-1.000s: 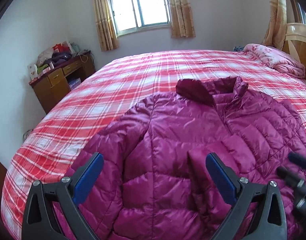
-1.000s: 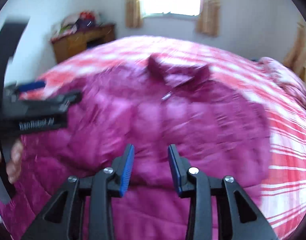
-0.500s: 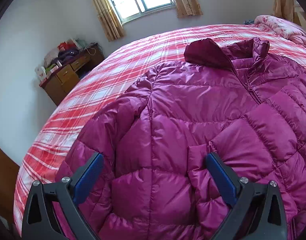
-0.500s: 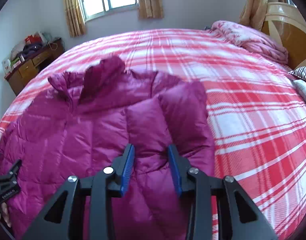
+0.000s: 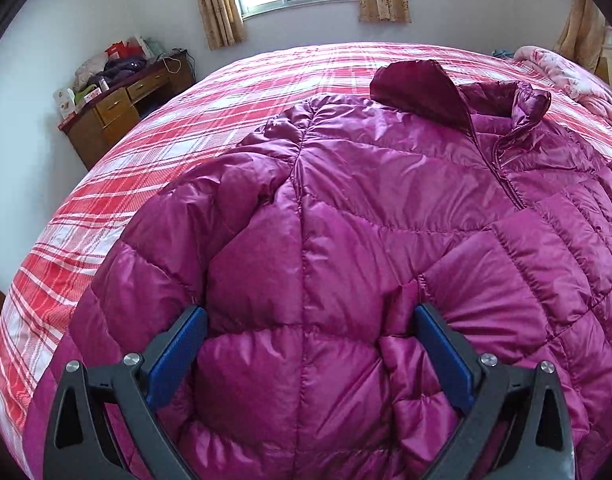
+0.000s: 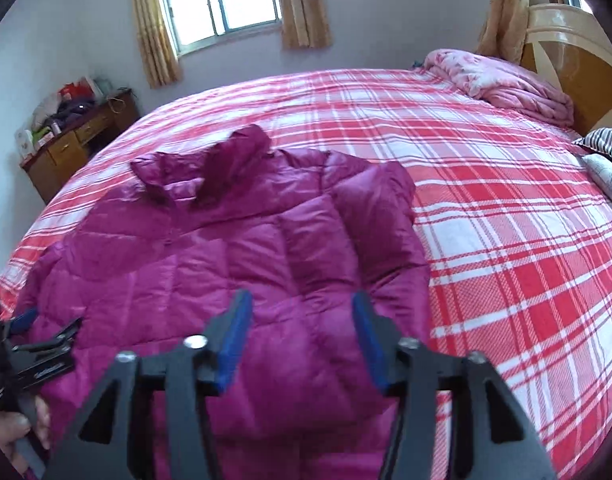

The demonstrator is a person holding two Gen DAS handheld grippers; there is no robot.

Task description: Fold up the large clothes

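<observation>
The right gripper [image 6: 300,336], its jaws just opening with nothing between them, is hovering over the jacket [image 6: 234,264] spread on the bed [image 6: 505,208]. The left gripper [image 5: 311,354] is gaping wide there too. Slippery padding is likely squirming free if either bites shallow.

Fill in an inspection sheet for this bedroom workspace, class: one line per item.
Surface: bed with red plaid cover.
Job's things: magenta puffer jacket lying face up, one sleeve folded across its front.
Clutter: pink quilt bunched near the headboard.
Grippers: left gripper open, astride the jacket; right gripper open above it, jaws just opening, nothing clamped.
Cables: a cord on the desk.
Surroundings: window, curtains.
</observation>
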